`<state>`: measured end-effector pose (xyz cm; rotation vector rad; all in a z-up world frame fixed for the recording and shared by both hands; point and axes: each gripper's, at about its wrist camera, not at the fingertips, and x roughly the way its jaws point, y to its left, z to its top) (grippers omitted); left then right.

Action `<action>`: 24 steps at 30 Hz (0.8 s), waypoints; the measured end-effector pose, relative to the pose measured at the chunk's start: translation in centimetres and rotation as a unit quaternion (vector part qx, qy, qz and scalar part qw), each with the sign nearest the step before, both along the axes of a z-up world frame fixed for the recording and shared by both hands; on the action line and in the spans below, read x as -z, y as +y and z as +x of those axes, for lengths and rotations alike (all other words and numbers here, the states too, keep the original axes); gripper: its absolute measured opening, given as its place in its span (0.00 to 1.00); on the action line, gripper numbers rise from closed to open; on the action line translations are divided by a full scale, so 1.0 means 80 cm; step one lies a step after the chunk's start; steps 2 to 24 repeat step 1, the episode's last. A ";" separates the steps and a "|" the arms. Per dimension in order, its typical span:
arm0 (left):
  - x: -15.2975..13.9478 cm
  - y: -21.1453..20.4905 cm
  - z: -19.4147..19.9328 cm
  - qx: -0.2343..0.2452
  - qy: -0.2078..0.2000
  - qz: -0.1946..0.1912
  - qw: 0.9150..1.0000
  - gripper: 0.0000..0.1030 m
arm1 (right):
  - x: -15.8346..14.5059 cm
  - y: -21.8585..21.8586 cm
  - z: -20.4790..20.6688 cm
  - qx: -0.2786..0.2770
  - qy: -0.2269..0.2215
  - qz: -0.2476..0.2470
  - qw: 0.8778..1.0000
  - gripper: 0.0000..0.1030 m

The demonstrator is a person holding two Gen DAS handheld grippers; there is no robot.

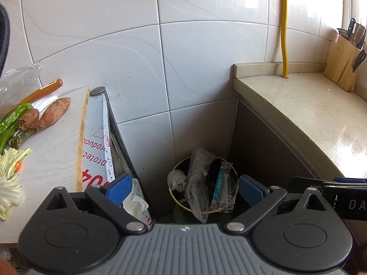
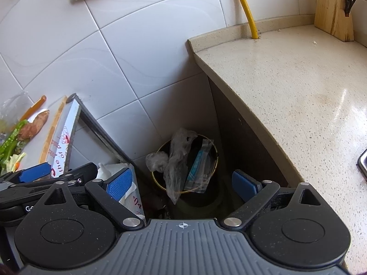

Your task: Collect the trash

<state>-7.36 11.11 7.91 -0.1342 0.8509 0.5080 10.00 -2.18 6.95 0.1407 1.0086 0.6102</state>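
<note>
Trash sits in a round bin point(image 1: 203, 208) on the floor between the tiled wall and the counter point(image 1: 309, 105): crumpled clear plastic point(image 1: 197, 183) and a blue-striped wrapper point(image 1: 220, 183). Left tongs point(image 1: 185, 189) and right tongs point(image 2: 183, 182) gape wide and empty above it.

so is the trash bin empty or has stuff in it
Has stuff in it: the trash bin holds crumpled clear plastic bags and a blue-printed wrapper sticking past the rim.

Left claw point(image 1: 185, 191) wide apart, empty, above trash bin point(image 1: 226, 202) w/ plastic bags point(image 1: 197, 178).
</note>
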 end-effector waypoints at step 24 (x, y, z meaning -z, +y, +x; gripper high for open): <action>0.000 0.000 -0.001 0.000 0.001 0.000 1.000 0.95 | 0.000 0.000 -0.001 0.000 0.000 0.000 1.000 0.94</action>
